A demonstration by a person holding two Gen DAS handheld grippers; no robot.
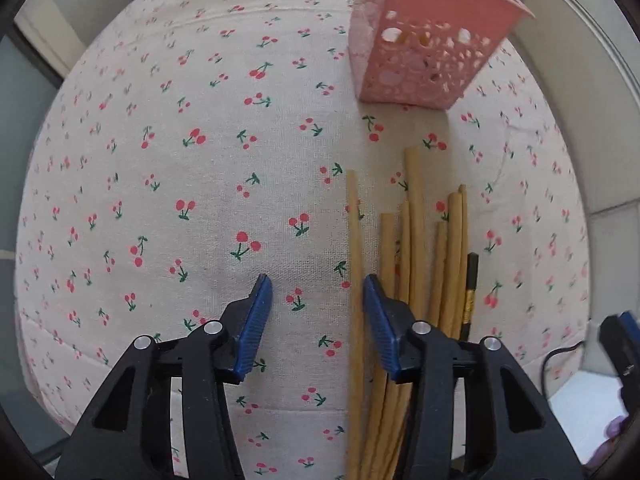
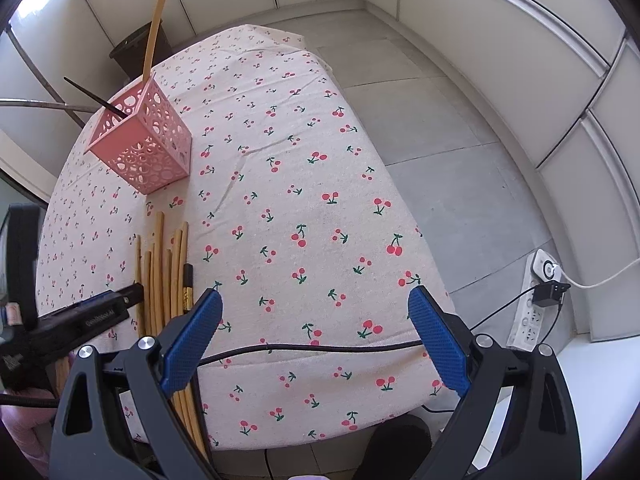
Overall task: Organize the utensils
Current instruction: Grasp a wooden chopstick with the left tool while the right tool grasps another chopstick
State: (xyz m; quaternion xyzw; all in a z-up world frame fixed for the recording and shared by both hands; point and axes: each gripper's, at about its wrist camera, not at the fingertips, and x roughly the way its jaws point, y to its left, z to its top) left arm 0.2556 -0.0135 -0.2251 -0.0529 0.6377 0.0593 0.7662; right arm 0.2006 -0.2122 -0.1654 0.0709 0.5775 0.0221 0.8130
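The wooden chopsticks (image 1: 416, 248) lie in a loose bundle on the cherry-print bench (image 1: 200, 160), near the pink perforated holder (image 1: 420, 56), which already has 2 sticks in it. The left tool (image 1: 318, 300) is spread, 1 chopstick just inside its right finger. The right tool (image 2: 316, 312) is spread too — holding nothing. The risk: closing here may pinch 2 touching sticks or roll them away.

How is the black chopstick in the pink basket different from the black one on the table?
The black chopstick in the basket leans up, poking over the pink basket rim; the black chopstick on the table lies flat beside the tan chopsticks. The table one shows a gold band; the other doesn't. Both are dark and thin.
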